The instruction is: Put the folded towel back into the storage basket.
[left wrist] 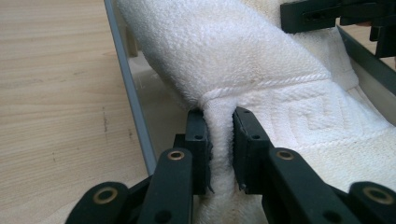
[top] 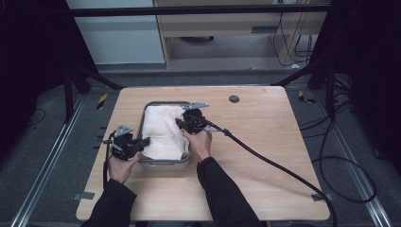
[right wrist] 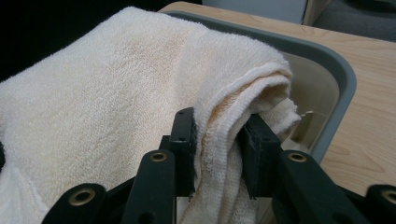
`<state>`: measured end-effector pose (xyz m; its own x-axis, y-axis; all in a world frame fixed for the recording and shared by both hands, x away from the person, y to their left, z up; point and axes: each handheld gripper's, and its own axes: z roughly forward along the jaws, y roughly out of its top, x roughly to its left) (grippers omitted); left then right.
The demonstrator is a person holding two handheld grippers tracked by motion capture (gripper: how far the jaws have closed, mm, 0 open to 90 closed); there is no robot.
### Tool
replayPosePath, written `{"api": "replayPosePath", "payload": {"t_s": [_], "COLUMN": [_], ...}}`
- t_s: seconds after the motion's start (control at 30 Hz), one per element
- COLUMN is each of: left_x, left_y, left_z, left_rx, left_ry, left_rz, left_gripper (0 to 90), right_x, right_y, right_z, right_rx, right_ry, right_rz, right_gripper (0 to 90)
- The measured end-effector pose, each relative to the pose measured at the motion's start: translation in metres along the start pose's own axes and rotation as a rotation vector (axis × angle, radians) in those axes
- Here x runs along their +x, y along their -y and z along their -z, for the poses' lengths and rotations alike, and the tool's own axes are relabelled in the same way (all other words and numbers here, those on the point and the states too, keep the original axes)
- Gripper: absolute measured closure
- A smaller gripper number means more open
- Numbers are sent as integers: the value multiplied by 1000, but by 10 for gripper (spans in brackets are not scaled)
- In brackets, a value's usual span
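A folded white towel (top: 163,130) lies in a grey tray (top: 165,164) on the wooden table. My left gripper (top: 142,142) is at the tray's left side, shut on a pinched fold of the towel (left wrist: 219,135). At the towel's right edge my right gripper (top: 182,123) is shut on a thick folded edge of the towel (right wrist: 219,135). In the left gripper view the grey tray rim (left wrist: 130,93) runs up beside the towel. The right gripper view has the tray's rounded corner (right wrist: 343,79) beyond the towel.
The wooden table (top: 265,142) has bare room right of the tray and in front of it. A small dark round disc (top: 233,99) sits near the far edge. A thick black cable (top: 283,172) trails from the right gripper across the table to the right.
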<state>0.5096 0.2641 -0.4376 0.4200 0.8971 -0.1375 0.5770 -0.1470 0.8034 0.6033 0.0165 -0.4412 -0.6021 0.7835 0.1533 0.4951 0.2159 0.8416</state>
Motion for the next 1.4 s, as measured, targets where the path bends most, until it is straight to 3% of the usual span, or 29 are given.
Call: {"api": "replayPosePath", "payload": {"t_s": [0.27,0.5,0.77,0.93,1.13,1.4], "left_x": [-4,-5,-4,-6,-1,9], "left_y": [0,2,-4,-3,1,9], "left_z": [-1,1,19,27,39,53], "left_rx": [10,-8,-99,-121,-158,-175], "left_ry": [-27,-32,-8,-8,-26,-28], "left_rz": [-18,-12,8,-9,-5,14], "left_gripper": [739,600,538,476,410,367], "right_x": [0,0,2,2,-7,-30], "right_y": [4,5,-1,-8,-14,-6], "right_z": [-4,-2,11,29,58,102], "right_rx": [19,43,21,-8,-64,-93], "right_ry": [8,11,-8,-18,-8,10], "right_rz": [18,53,74,79,81,70], "right_gripper": [684,614,548,489,358,249]}}
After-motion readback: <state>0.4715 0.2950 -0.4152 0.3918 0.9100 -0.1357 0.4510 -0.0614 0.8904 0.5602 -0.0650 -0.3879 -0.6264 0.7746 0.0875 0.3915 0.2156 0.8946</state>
